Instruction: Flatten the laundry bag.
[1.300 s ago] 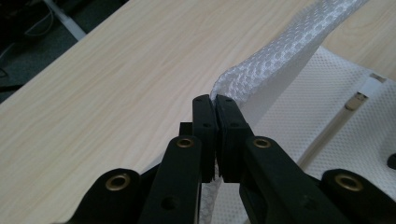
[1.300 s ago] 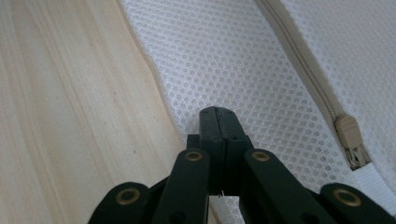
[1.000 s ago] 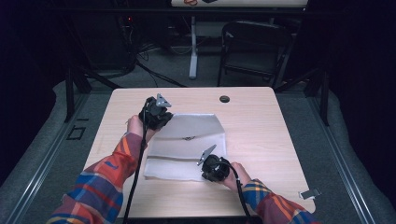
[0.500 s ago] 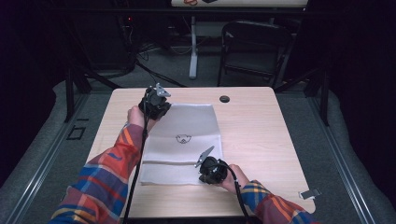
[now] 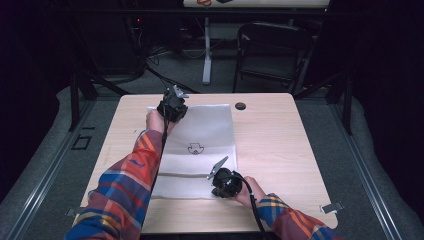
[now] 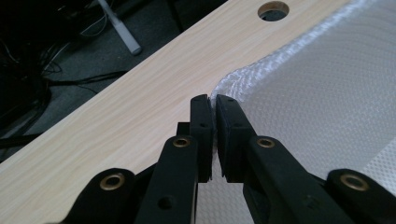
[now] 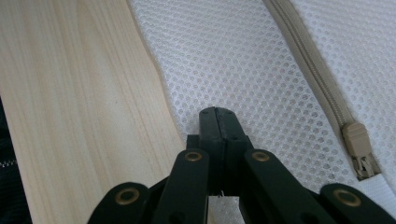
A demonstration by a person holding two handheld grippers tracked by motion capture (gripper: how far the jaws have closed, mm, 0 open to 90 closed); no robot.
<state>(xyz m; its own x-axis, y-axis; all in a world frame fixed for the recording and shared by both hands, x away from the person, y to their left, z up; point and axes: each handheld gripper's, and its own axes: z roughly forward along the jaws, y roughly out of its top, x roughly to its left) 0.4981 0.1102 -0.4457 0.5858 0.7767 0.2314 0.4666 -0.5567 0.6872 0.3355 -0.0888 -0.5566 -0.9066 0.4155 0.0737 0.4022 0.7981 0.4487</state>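
From the high view, a white mesh bag [image 5: 197, 150] lies flat on the table [image 5: 280, 150], running from its centre toward twelve o'clock. Whether anything is inside cannot be told; a small dark emblem [image 5: 194, 148] marks its middle. The left gripper [image 5: 172, 106] sits at the bag's eleven o'clock corner, the right gripper [image 5: 223, 181] at its five o'clock corner. A round hole [image 5: 240, 106] in the table lies at one o'clock.

In the left gripper view, the jaws stand nearly together, with a thin fold of the bag's edge [image 6: 215, 100] pinched between the pads; they have just eased apart slightly. The bag is cut off at the frame's right.

In the right gripper view, the jaws are fully closed over the mesh [image 7: 233, 70]; whether cloth is caught between them is hard to tell. A beige zipper pull [image 7: 358, 148] lies at three o'clock.
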